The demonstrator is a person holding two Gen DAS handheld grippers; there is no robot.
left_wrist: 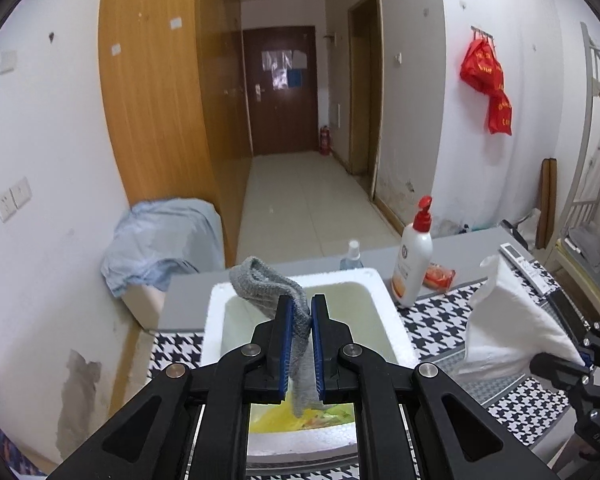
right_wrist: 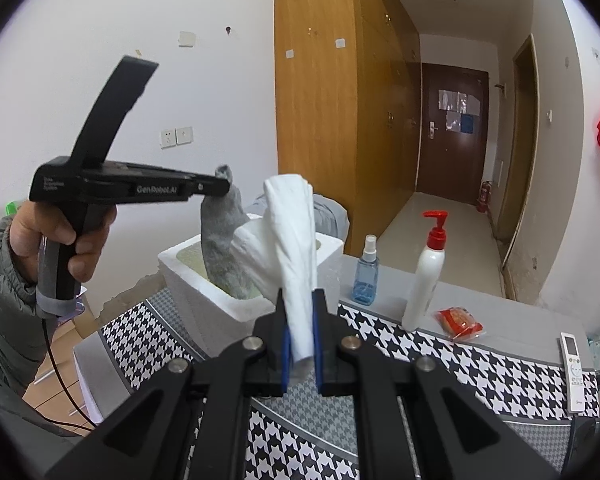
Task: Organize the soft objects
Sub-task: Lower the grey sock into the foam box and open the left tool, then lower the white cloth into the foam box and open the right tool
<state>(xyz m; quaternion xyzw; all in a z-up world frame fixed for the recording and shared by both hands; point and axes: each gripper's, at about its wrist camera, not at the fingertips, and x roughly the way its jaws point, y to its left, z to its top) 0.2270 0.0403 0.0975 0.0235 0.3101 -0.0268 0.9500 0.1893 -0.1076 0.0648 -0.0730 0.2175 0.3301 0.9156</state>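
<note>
My left gripper (left_wrist: 301,312) is shut on a grey sock (left_wrist: 268,284) and holds it over the open white foam box (left_wrist: 384,300); the sock's lower end hangs into the box. In the right wrist view the left gripper (right_wrist: 224,187) holds the grey sock (right_wrist: 222,248) above the foam box (right_wrist: 188,280). My right gripper (right_wrist: 300,320) is shut on a white cloth (right_wrist: 296,236), held up beside the box over the table. The white cloth (left_wrist: 512,320) also shows at the right in the left wrist view.
The table has a houndstooth cloth (right_wrist: 460,364). On it stand a white pump bottle (right_wrist: 424,276), a blue spray bottle (right_wrist: 366,276), a red packet (right_wrist: 458,322) and a white remote (right_wrist: 574,372). A blue cloth (left_wrist: 160,236) lies on a bin beyond the table. A wooden wardrobe (left_wrist: 160,100) stands behind.
</note>
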